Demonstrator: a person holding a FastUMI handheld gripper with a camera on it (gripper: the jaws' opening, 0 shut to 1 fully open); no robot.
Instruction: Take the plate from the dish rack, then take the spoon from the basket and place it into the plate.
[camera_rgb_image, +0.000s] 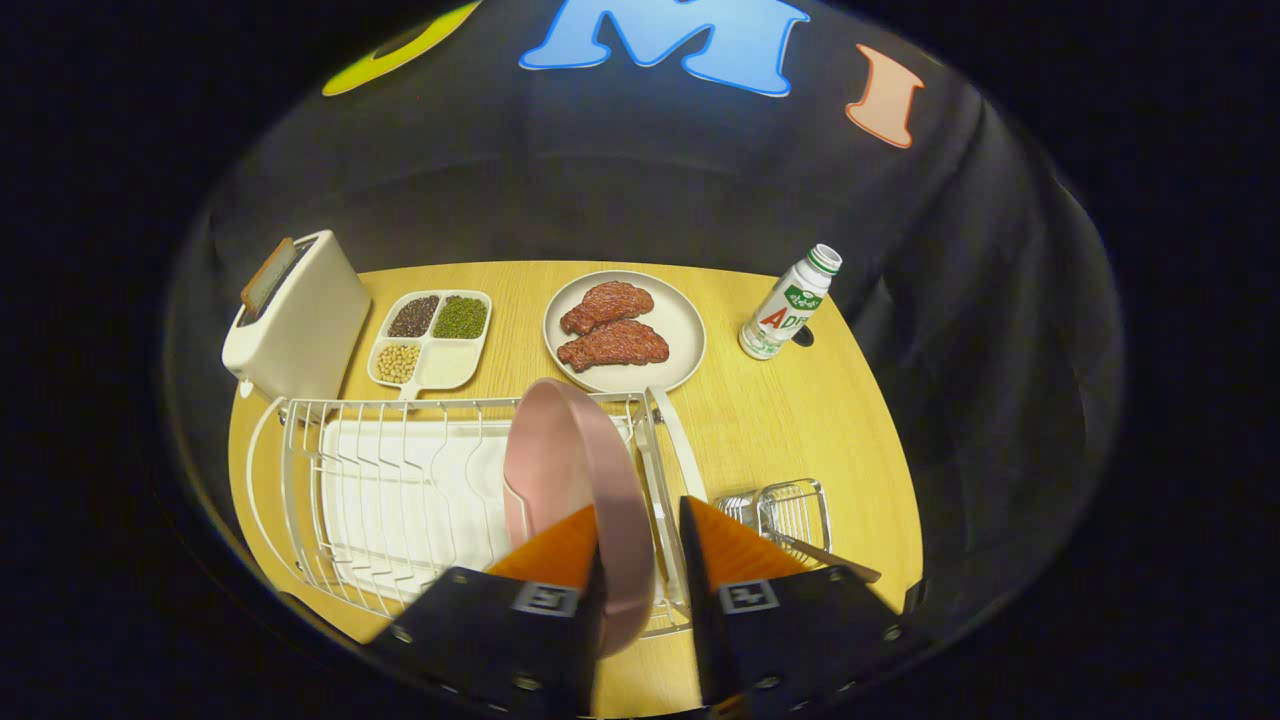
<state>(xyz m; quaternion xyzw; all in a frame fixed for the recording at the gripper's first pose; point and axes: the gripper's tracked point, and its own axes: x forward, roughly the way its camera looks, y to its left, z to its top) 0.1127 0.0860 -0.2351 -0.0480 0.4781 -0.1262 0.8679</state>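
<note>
The gripper (642, 540) has 2 wedge-shaped fingers (548, 555) that taper to narrow tips and carry fine ribbing on their upper faces. Each finger rises from a dark, flat-sided block, and each block bears 1 small square tag printed with a black-and-white pattern near its inner top corner. Small round screw heads dot the lower edges of both blocks, about 3 on the left one and 2 on the right one.
</note>
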